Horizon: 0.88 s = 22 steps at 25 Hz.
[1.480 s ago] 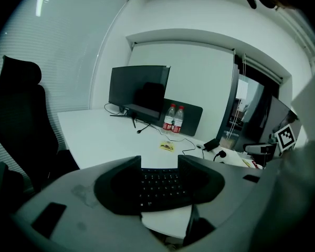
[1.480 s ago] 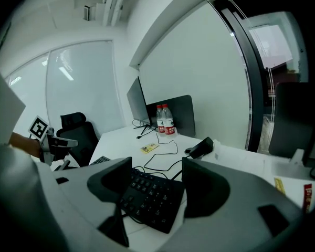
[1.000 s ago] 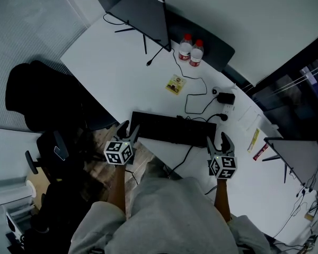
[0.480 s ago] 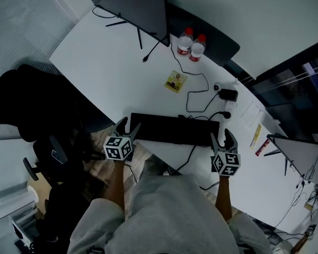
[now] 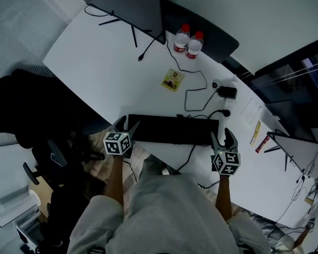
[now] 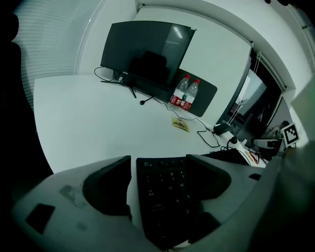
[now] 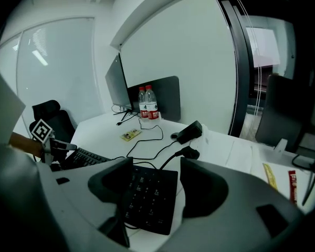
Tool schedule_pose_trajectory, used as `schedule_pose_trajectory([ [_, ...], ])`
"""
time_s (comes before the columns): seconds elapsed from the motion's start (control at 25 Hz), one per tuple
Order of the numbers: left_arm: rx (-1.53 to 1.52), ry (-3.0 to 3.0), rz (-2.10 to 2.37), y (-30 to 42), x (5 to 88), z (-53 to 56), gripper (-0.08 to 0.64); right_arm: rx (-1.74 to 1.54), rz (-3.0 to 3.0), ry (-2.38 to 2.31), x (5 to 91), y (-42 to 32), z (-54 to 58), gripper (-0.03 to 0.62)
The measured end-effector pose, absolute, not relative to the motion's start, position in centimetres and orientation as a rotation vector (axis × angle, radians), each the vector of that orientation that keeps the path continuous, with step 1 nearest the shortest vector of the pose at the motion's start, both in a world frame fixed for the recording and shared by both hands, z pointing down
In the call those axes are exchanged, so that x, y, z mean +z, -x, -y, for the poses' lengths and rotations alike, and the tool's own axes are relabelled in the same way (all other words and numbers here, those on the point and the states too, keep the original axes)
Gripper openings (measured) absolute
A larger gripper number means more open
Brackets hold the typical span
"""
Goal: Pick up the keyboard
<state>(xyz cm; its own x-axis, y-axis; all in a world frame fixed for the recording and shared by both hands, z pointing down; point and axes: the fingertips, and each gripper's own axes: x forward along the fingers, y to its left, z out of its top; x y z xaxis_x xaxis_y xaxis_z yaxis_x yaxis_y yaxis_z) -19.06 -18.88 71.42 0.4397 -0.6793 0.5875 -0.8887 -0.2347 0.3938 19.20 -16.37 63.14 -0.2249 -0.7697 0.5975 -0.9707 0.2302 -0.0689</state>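
The left gripper (image 5: 126,125) straddles the left end of the keyboard (image 5: 172,130). Its jaws are spread wide, have just been opening, and are not clamped on it. The right gripper (image 5: 224,135) straddles the right end, jaws likewise apart and unclamped. The keyboard lies flat along the near edge of the desk (image 5: 106,73). Beyond it runs a cable (image 5: 185,102), then two bottles (image 5: 187,42) beside a monitor (image 5: 132,4).
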Motion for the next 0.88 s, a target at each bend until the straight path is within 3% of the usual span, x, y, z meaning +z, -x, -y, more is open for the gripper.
schedule_pose_trajectory([
  [0.88,0.468,-1.965,1.26,17.7,73.7,19.5,0.31,0.634,2.036,-1.606,64.0,-20.8,16.5,0.272],
])
